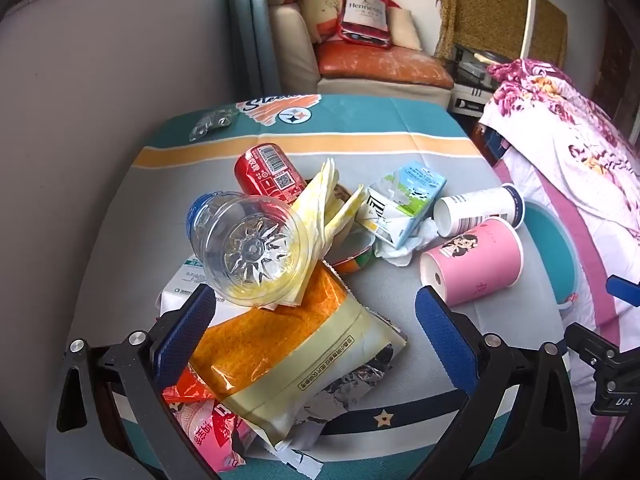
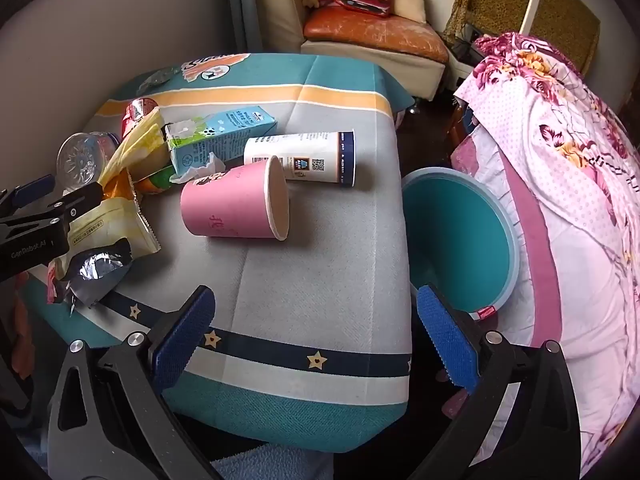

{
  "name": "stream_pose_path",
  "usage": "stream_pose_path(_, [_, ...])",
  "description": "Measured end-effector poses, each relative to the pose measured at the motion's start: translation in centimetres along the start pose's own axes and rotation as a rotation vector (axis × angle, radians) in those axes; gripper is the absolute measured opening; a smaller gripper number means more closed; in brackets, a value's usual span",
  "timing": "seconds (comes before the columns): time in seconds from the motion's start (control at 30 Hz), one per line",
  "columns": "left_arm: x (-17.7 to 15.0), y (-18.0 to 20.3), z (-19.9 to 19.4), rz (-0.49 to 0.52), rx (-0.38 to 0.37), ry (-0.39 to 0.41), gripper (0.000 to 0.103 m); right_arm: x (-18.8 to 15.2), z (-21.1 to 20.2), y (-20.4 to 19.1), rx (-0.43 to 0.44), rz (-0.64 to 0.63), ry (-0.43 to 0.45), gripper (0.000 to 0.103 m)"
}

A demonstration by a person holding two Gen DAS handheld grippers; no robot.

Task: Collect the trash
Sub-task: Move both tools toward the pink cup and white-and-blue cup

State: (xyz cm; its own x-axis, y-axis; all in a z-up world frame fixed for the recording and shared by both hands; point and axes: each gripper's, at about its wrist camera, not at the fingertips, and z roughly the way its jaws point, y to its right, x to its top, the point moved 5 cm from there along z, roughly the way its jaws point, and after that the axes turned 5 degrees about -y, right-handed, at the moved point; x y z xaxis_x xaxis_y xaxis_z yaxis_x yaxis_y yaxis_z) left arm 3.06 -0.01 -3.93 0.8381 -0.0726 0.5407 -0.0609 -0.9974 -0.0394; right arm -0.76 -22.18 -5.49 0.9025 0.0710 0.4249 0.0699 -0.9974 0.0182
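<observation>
Trash pile on the cloth-covered table (image 2: 320,280): a clear plastic bottle (image 1: 248,252) lies atop an orange-and-yellow snack bag (image 1: 288,352), beside a red can (image 1: 268,172), a milk carton (image 1: 404,204), a white cup (image 1: 476,208) and a pink paper cup (image 2: 236,204), both on their sides. Left gripper (image 1: 316,320), jaws wide apart, straddles the snack bag, apparently without gripping it. Right gripper (image 2: 316,328), equally wide and empty, hovers at the table's near edge. A teal bin (image 2: 460,236) stands just beside the table.
</observation>
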Motion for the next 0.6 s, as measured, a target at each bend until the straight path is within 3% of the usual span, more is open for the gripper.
stream_pose_path(0.6, [0.1,-0.8,-0.7,-0.017,-0.02,-0.006,0.1,0.3,-0.5,0.1,-0.006,-0.001,-0.001,0.097])
